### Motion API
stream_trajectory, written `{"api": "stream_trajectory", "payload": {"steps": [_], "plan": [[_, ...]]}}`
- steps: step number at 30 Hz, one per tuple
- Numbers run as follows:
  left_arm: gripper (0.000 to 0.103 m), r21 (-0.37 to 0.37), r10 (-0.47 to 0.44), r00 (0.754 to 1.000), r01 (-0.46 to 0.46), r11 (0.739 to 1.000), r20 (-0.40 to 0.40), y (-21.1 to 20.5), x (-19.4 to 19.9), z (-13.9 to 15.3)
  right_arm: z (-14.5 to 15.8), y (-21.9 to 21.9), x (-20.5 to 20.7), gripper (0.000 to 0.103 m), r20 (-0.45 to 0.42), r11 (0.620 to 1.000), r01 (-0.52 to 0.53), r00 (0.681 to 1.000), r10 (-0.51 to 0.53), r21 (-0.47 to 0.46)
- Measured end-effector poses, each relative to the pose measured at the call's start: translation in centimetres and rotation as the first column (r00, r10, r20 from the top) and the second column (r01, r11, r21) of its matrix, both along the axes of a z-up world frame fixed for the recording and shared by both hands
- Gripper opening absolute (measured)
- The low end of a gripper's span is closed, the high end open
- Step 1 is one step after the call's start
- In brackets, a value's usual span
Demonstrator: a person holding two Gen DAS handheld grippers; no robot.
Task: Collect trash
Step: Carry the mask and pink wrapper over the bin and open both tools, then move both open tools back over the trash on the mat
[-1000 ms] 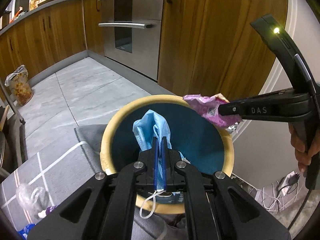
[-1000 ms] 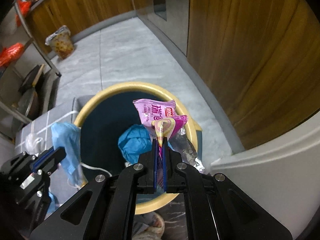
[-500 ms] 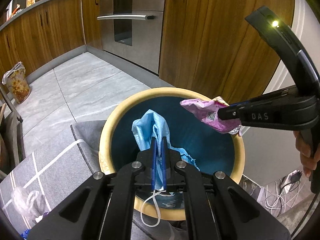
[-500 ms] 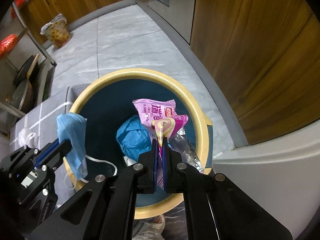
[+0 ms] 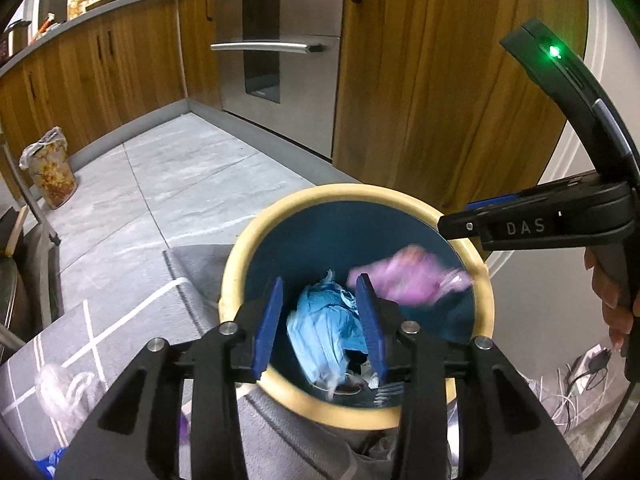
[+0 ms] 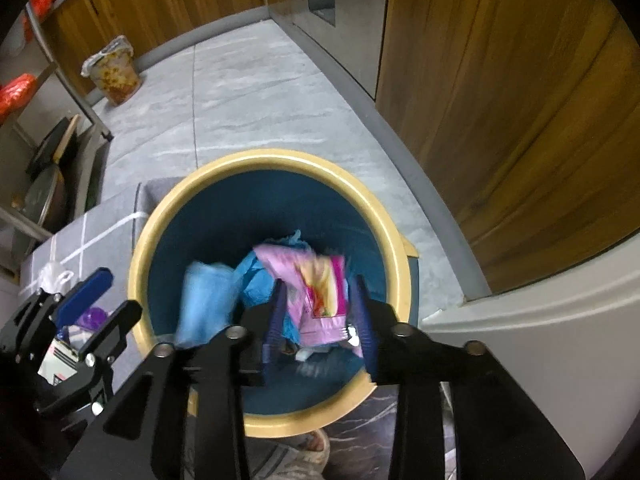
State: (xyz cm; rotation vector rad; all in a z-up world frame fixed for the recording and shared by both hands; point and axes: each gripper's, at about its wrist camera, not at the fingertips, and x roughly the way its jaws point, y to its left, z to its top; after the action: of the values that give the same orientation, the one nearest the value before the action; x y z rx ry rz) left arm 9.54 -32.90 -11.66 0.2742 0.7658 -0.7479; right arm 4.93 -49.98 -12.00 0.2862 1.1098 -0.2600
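Observation:
A round bin with a yellow rim (image 5: 236, 272) and dark blue inside stands on the floor below both grippers. My left gripper (image 5: 319, 320) hangs over it with its jaws opening and nothing pressed between the pads. The light blue face mask (image 5: 324, 332) is loose and dropping inside the bin. My right gripper (image 6: 319, 320) is above the bin too, jaws opening. The pink snack wrapper (image 6: 316, 284) is free of its pads and falling, blurred. The mask (image 6: 204, 300) shows as a blur beside crumpled blue trash (image 6: 256, 280). The left gripper (image 6: 100, 312) is at the lower left.
Wooden cabinets (image 5: 440, 80) and a steel oven (image 5: 276, 40) stand behind the bin. A grey mat (image 5: 120, 300) with a clear plastic bag (image 5: 60, 388) lies to the left. A patterned lined bin (image 5: 50, 172) sits far left. Cables (image 5: 580, 376) lie at the right.
Both grippers went from shut to open. The blue mask left the left gripper and the pink wrapper left the right one; both have dropped into the bin.

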Motion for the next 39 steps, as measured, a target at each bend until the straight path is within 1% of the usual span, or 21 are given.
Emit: {"api": "stream_trajectory", "payload": {"steps": [2,3,4,6,8,9,10,13,16,18,20,21,23,24,25,26,28,31,35,37,39], "plan": [[0.04,-0.002,0.012,1.0,-0.012,1.0,0.005,0.6,-0.4,0.4,0.3,0.2,-0.3,0.044,0.011,1.0,-0.008,1.0,0.008,-0.006],[0.045,-0.005,0.016,1.0,-0.016,1.0,0.008,0.9,-0.6,0.6,0.6,0.3,-0.3,0.046,0.016,1.0,-0.011,1.0,0.011,-0.009],[0.051,-0.009,0.025,1.0,-0.025,1.0,0.014,1.5,-1.0,1.0,0.8,0.4,-0.4,0.052,0.022,1.0,-0.014,1.0,0.014,-0.011],[0.057,-0.013,0.039,0.999,-0.038,0.999,0.031,2.6,-1.7,1.7,1.4,0.7,-0.7,0.058,0.044,1.0,-0.025,0.999,0.025,-0.007],[0.062,-0.018,0.052,0.998,-0.051,0.999,0.039,3.6,-2.3,2.3,1.9,1.3,-1.0,0.067,0.072,0.999,-0.041,0.997,0.041,0.0],[0.068,-0.02,0.065,0.997,-0.064,0.998,0.039,4.6,-2.8,2.7,2.1,1.7,-1.1,0.069,0.082,0.999,-0.049,0.995,0.048,0.001],[0.071,-0.016,0.074,0.996,-0.074,0.997,0.041,5.3,-3.1,3.0,2.3,2.1,-1.4,0.074,0.088,0.998,-0.056,0.995,0.056,0.0],[0.071,-0.004,0.103,0.993,-0.103,0.995,0.062,8.1,-4.4,4.5,3.1,3.9,-1.9,0.076,0.097,0.997,-0.077,0.992,0.076,0.007],[0.071,-0.005,0.147,0.983,-0.148,0.989,0.105,11.4,-5.4,6.8,5.0,5.8,-2.0,0.076,0.16,0.995,-0.082,0.984,0.073,0.05],[0.075,-0.04,0.213,0.971,-0.21,0.977,0.112,15.0,-6.1,8.6,6.2,7.9,-1.7,0.076,0.206,0.992,-0.109,0.974,0.095,0.057],[0.077,-0.062,0.269,0.958,-0.264,0.963,0.099,18.0,-6.3,9.6,7.0,10.4,-1.3,0.076,0.234,0.986,-0.161,0.961,0.145,0.051],[0.077,-0.058,0.312,0.946,-0.308,0.95,0.088,20.5,-6.6,10.0,7.2,11.9,-1.0,0.077,0.24,0.981,-0.191,0.955,0.175,0.043],[0.077,-0.032,0.364,0.927,-0.363,0.931,0.088,23.5,-6.9,10.3,7.5,14.6,-0.4,0.077,0.242,0.967,-0.245,0.944,0.223,0.066],[0.077,-0.004,0.401,0.911,-0.403,0.915,0.095,25.7,-7.1,10.4,7.6,15.4,-0.3,0.077,0.244,0.964,-0.257,0.941,0.232,0.074],[0.077,0.008,0.423,0.901,-0.426,0.905,0.099,26.8,-6.9,10.4,7.8,16.5,-0.1,0.077,0.247,0.959,-0.271,0.938,0.244,0.079],[0.077,0.02,0.457,0.884,-0.461,0.887,0.1,28.7,-7.1,10.4,7.8,17.2,-0.2,0.077,0.249,0.956,-0.281,0.935,0.253,0.08],[0.077,0.016,0.498,0.862,-0.501,0.865,0.091,31.1,-7.3,10.2,8.1,19.1,-0.4,0.077,0.25,0.95,-0.304,0.928,0.277,0.077],[0.077,-0.002,0.538,0.84,-0.539,0.842,0.066,34.0,-7.4,9.5,7.8,21.4,-1.1,0.077,0.232,0.946,-0.315,0.928,0.292,0.072],[0.077,-0.007,0.58,0.815,-0.58,0.815,0.001,37.0,-7.3,7.1,7.0,23.6,-2.4,0.077,0.209,0.948,-0.304,0.937,0.281,0.089],[0.077,-0.009,0.593,0.805,-0.594,0.805,-0.027,37.7,-7.8,5.8,6.6,24.4,-2.6,0.077,0.198,0.951,-0.303,0.937,0.287,0.058],[0.077,0.007,0.603,0.797,-0.603,0.798,-0.038,38.2,-8.0,4.4,5.9,25.4,-2.8,0.077,0.183,0.949,-0.314,0.934,0.306,0.017]]}}
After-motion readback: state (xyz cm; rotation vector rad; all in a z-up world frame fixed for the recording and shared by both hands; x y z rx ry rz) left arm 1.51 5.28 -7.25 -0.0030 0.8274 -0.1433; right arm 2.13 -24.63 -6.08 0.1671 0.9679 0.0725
